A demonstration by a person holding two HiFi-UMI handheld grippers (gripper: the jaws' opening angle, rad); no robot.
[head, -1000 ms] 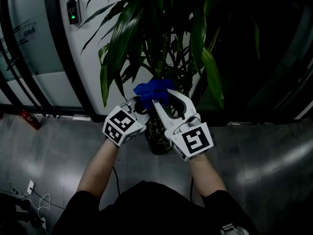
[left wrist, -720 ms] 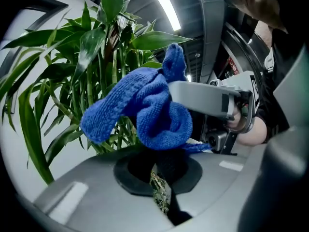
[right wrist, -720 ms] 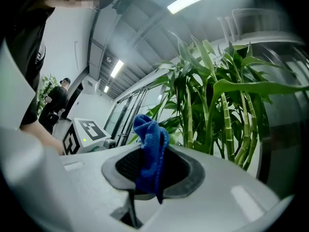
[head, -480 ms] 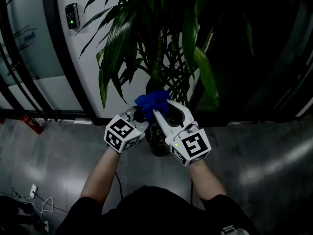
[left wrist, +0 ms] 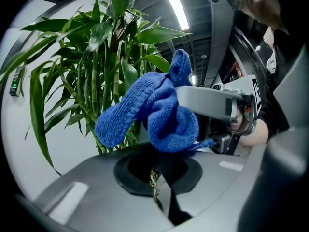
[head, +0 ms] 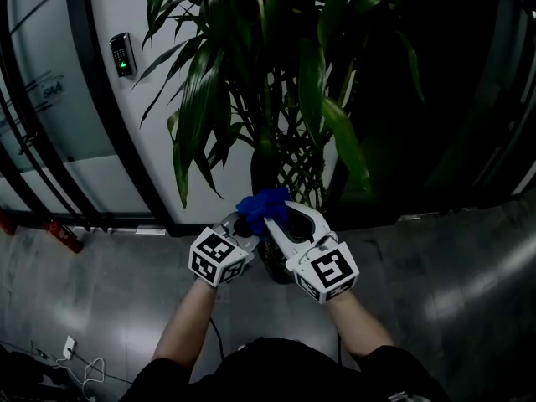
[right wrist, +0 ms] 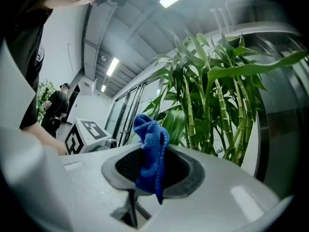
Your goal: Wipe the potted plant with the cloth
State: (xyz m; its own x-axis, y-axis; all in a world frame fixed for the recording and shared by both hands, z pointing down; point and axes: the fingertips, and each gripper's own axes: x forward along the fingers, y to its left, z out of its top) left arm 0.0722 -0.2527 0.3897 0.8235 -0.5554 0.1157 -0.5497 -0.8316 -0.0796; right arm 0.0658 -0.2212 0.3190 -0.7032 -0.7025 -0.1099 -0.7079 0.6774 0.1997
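The potted plant [head: 276,99] is tall, with long green leaves and bamboo-like stems [right wrist: 212,105]. Its dark pot [head: 272,268] stands on the floor against a white wall. A crumpled blue cloth [head: 262,206] hangs just in front of the lower stems, between both grippers. My right gripper [head: 276,219] is shut on the blue cloth [right wrist: 150,153], which is pinched between its pads. My left gripper [head: 241,223] is pressed in from the left. Its jaws are nearly together around the lower fold of the blue cloth [left wrist: 159,115], and a stem shows through the thin slit.
A card reader [head: 123,54] with a green light hangs on the wall at the left, beside black-framed glass panels. A red fire extinguisher [head: 63,234] lies by the wall, and cables and a socket [head: 71,354] lie on the grey floor. A person [right wrist: 57,105] stands far off.
Both grippers and the cloth now sit lower in the head view, and more of the plant's top shows. They stay pressed together and the hold on the cloth is unchanged.
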